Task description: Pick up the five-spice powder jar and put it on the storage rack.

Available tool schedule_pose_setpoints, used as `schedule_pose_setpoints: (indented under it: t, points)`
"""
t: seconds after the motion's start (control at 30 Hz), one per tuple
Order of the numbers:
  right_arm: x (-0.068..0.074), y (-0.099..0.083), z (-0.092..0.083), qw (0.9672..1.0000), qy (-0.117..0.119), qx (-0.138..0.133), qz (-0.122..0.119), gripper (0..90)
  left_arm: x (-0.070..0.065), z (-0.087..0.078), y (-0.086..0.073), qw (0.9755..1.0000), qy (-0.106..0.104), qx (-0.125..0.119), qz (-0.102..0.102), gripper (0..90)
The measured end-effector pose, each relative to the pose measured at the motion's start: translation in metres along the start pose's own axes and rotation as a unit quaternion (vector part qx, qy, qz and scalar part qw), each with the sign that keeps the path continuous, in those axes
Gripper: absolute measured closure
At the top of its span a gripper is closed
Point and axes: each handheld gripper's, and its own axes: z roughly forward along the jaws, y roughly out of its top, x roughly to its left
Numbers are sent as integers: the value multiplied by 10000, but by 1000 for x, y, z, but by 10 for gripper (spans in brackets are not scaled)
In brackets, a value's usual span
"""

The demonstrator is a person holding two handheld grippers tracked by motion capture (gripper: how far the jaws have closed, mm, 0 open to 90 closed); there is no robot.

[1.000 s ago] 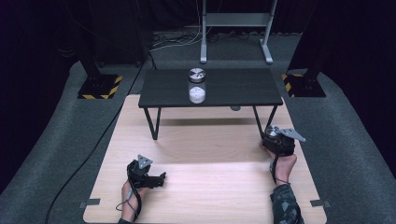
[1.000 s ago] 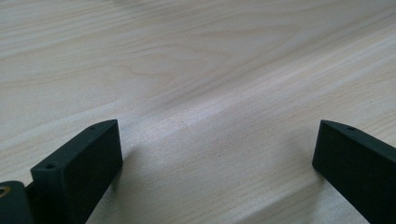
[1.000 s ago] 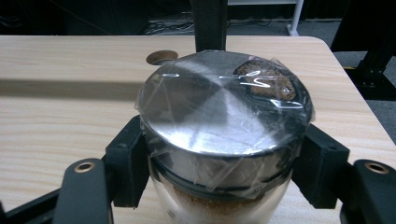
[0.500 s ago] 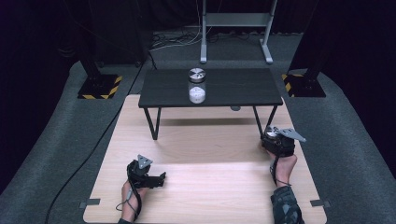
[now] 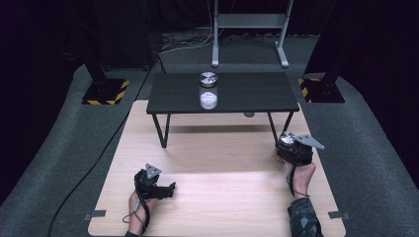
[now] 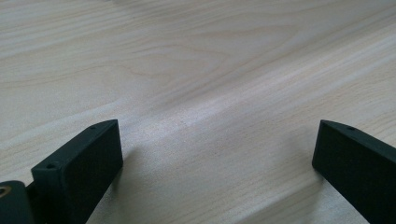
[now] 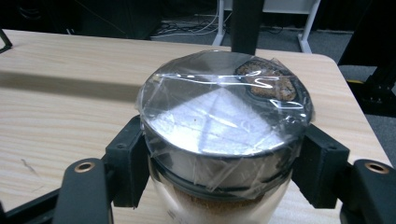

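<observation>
Clearly, a jar (image 7: pixel 224 140) with a film-wrapped metal lid is pinched between the jaws of the right hand-held gripper (image 5: pixel 295 148), at the right of the high view. At the lower left, the left hand-held gripper (image 5: pixel 154 185) is held spread over the wooden table (image 5: pixel 222 163). A second jar (image 5: pixel 208 91) is seen on the small black table (image 5: pixel 257 94), upper centre.

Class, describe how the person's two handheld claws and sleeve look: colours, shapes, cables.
Both claws, left claw and right claw, are black with a grey three-cornered plate on top. Each has two blocky black jaws. A dark cable trails from each toward the hand. A dark patterned sleeve covers the right forearm.
</observation>
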Motion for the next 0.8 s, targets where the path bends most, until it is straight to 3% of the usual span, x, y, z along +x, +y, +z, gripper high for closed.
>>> schedule_pose_setpoints:
  t: [0.8]
  points:
    - [9,20,-18,9993,125,-210,-284,297,0,0,0,10000,-3,-2,13,14]
